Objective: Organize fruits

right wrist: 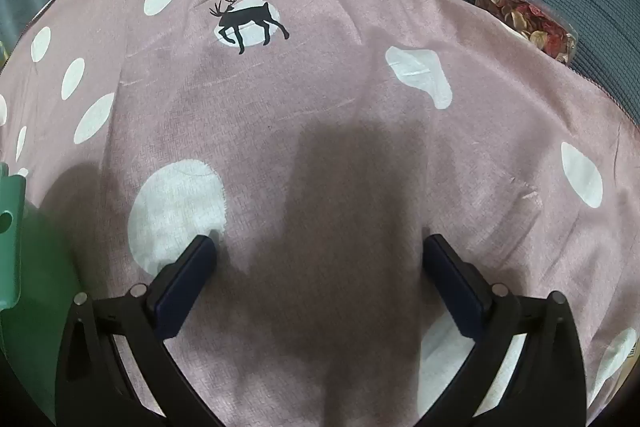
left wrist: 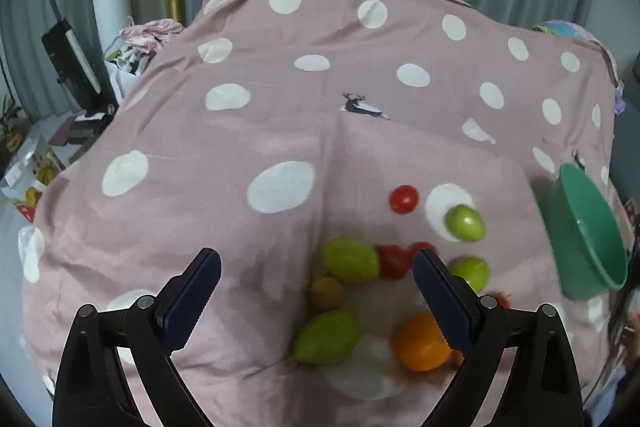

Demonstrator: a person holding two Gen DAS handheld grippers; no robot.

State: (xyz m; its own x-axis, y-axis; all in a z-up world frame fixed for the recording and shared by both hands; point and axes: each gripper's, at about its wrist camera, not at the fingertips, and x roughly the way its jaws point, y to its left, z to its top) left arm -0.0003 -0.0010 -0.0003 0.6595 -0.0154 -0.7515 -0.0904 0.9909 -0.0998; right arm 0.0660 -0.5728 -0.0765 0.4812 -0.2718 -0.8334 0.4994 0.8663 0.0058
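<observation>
Clearly both tongs are spread wide and grip nothing. Those on the left point(left wrist: 316, 269) hang over a loose cluster of fruit on the pink cloth with white dots point(left wrist: 280, 115): green oval fruits point(left wrist: 350, 259), small red tomatoes point(left wrist: 404, 199) and a round orange point(left wrist: 420, 343), the right-hand finger point(left wrist: 436, 295) overlapping the cluster. Just right of the fruit, a green plastic bowl point(left wrist: 588, 235) sits tilted; I cannot see anything in it. Those on the right point(right wrist: 320, 259) hover above bare cloth point(right wrist: 320, 87), their shadow below, the bowl's green edge point(right wrist: 12, 227) at far left.
</observation>
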